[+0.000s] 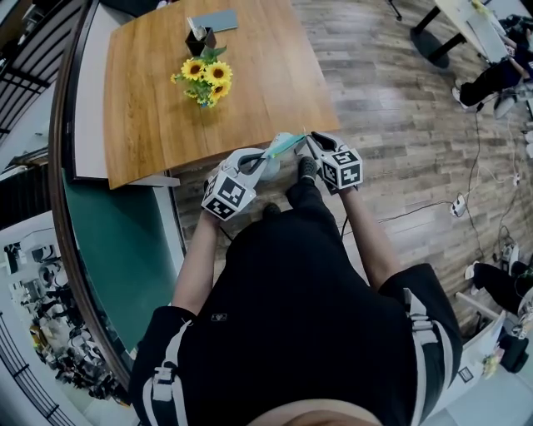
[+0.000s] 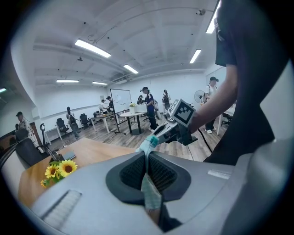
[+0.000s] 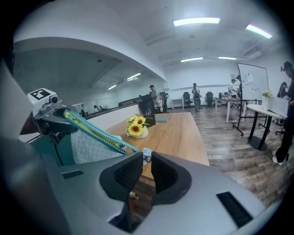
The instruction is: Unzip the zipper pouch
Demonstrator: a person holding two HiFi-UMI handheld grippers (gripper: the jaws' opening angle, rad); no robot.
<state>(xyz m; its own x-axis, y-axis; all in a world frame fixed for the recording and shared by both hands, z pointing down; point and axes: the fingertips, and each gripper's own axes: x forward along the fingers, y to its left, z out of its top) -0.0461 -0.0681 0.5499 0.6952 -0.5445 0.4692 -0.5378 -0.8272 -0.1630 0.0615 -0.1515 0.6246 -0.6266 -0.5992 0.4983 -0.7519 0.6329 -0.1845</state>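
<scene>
Left gripper: my left gripper (image 2: 148, 160) is clamped tight on one end of the pouch (image 2: 150, 143), with the checked cloth pinched between the pads.
Right gripper: my right gripper (image 3: 146, 167) has its jaws a little apart and grips nothing; the zipper pull (image 3: 146, 155) sits just past the tips, in line with the gap.
Pouch: it hangs in the air between the two grippers at the near edge of the table (image 1: 250, 100), with its teal zipper (image 3: 92, 131) stretched along the top.
In the way: nothing lies between the grippers and the pouch.
On the table: sunflowers (image 1: 206, 76) stand mid-table, well apart from the pouch. Beyond them are a black holder (image 1: 200, 40) and a grey-blue notebook (image 1: 215, 21).
Farther off: cables (image 1: 487, 179) trail over the plank floor (image 1: 400, 108), and people stand among desks by a whiteboard (image 3: 251, 80).
</scene>
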